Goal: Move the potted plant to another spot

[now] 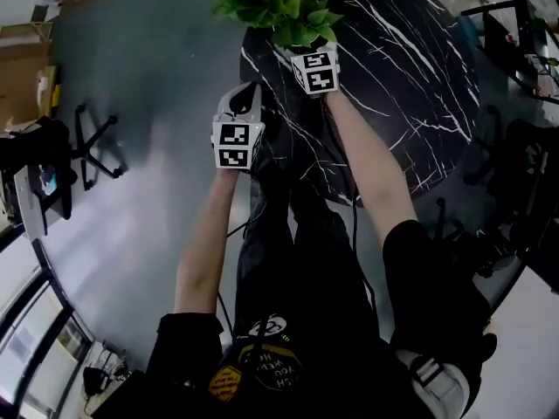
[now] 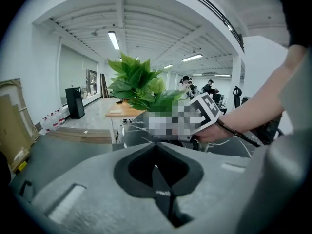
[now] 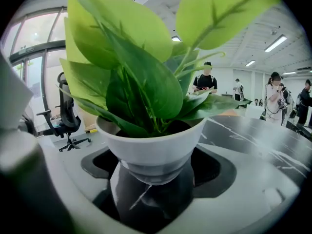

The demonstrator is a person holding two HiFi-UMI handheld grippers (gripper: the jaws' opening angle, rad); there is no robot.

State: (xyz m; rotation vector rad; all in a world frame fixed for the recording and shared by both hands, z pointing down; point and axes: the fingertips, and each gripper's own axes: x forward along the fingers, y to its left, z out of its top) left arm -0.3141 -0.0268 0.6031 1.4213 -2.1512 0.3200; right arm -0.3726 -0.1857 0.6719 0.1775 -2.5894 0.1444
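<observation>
The potted plant (image 1: pixel 275 3) has broad green leaves in a white pot (image 3: pixel 151 147). It stands at the far left edge of a round black marble table (image 1: pixel 393 85). My right gripper (image 1: pixel 306 52) reaches under the leaves, and its jaws (image 3: pixel 153 177) are set apart on either side of the pot's lower half, closed against it. My left gripper (image 1: pixel 249 90) hangs beside the table's near left edge, over the floor, shut and empty (image 2: pixel 163 179). In the left gripper view the plant (image 2: pixel 139 84) rises behind the right gripper's marker cube (image 2: pixel 204 112).
A black office chair (image 3: pixel 66 116) stands on the grey floor to the left, with its star base (image 1: pixel 92 138). Cardboard (image 1: pixel 22 77) lies at the far left. Dark chairs (image 1: pixel 524 173) crowd the table's right side. A wooden table (image 2: pixel 122 112) and people (image 3: pixel 207 82) are far off.
</observation>
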